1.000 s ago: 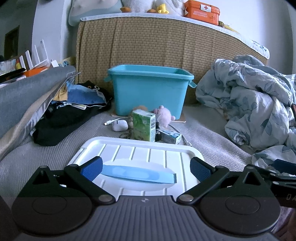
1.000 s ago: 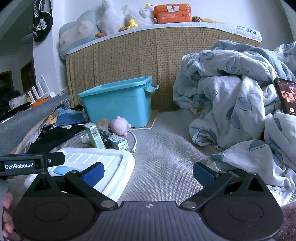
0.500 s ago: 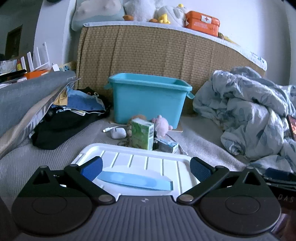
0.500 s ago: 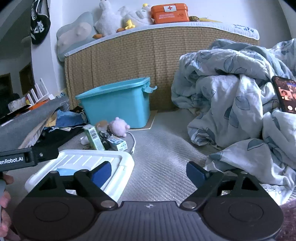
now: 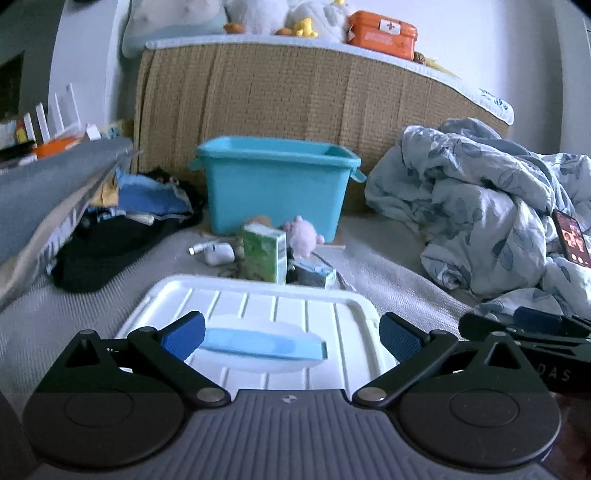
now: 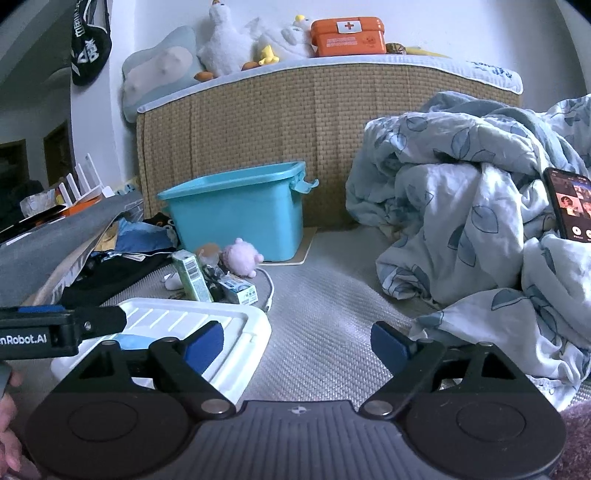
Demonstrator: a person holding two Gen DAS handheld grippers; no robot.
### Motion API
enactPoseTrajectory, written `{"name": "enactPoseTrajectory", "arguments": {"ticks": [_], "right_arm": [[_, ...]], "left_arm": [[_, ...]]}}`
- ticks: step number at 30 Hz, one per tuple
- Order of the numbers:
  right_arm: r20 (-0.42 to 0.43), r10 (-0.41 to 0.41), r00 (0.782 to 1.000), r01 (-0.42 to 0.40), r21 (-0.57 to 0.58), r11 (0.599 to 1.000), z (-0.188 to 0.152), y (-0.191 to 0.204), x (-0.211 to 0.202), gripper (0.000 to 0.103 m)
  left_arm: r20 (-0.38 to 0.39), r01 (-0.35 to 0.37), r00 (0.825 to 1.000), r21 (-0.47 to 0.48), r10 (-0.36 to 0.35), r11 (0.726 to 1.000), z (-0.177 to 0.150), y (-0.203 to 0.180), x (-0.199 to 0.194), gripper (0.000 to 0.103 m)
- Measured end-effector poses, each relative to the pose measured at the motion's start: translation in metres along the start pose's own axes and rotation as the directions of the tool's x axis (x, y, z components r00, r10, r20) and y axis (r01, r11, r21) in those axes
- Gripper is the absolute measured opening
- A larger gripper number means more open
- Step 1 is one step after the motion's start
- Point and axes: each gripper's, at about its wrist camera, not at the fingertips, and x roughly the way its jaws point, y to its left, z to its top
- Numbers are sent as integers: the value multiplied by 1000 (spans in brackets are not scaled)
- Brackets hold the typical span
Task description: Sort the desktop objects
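Observation:
A teal plastic bin [image 5: 277,188] stands open at the back of the bed; it also shows in the right wrist view [image 6: 236,210]. In front of it lie a green carton [image 5: 264,253], a pink plush toy [image 5: 303,236], a white earbud case [image 5: 218,253] with a cable, and a small blue-white box [image 5: 314,273]. A white lid with a blue handle [image 5: 258,325] lies flat nearest me. My left gripper [image 5: 291,334] is open and empty over the lid's near edge. My right gripper [image 6: 297,341] is open and empty, to the right of the lid [image 6: 192,325].
A crumpled leaf-print duvet [image 6: 461,221] fills the right side, with a lit phone [image 6: 567,206] on it. Dark clothes [image 5: 110,243] and a grey cushion [image 5: 48,192] lie on the left. A woven headboard [image 5: 295,103] with toys and an orange first-aid box [image 5: 382,31] stands behind.
Both grippers have drawn back and tilted up a little, so the bin and objects look smaller and lower. The right gripper's jaws have narrowed slightly. Nothing was picked up.

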Motion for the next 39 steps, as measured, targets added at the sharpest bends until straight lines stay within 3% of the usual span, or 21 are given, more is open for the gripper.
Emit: {"name": "enactPoseTrajectory", "arguments": {"ticks": [1, 8, 19, 26, 36, 37, 38, 39], "right_arm": [[3, 3, 1000, -3, -1, 1000, 0, 0, 0, 90], [13, 8, 1000, -8, -10, 1000, 0, 1, -2, 90], [-4, 34, 999, -34, -1, 999, 0, 0, 3, 90], [-5, 56, 998, -56, 13, 998, 1, -2, 7, 89], [-23, 59, 998, -58, 34, 998, -2, -7, 11, 89], [-22, 61, 998, -61, 29, 998, -2, -6, 11, 89], [-20, 64, 998, -64, 24, 998, -1, -6, 10, 89], [-20, 68, 997, -68, 20, 998, -1, -5, 10, 89]], "left_arm": [[1, 2, 1000, -7, -2, 1000, 0, 1, -1, 92], [16, 8, 1000, -20, -8, 1000, 0, 4, -4, 81], [12, 28, 1000, -8, -28, 1000, 8, -1, 6, 80], [33, 5, 999, -32, -4, 999, 17, 12, 25, 80], [60, -4, 998, 63, 0, 998, 32, 11, 57, 81], [72, -192, 978, -33, 194, 981, 33, 12, 60, 81], [54, -462, 877, -180, 477, 869, 33, 12, 63, 81], [35, -549, 820, -234, 571, 803, 33, 13, 65, 81]]}}
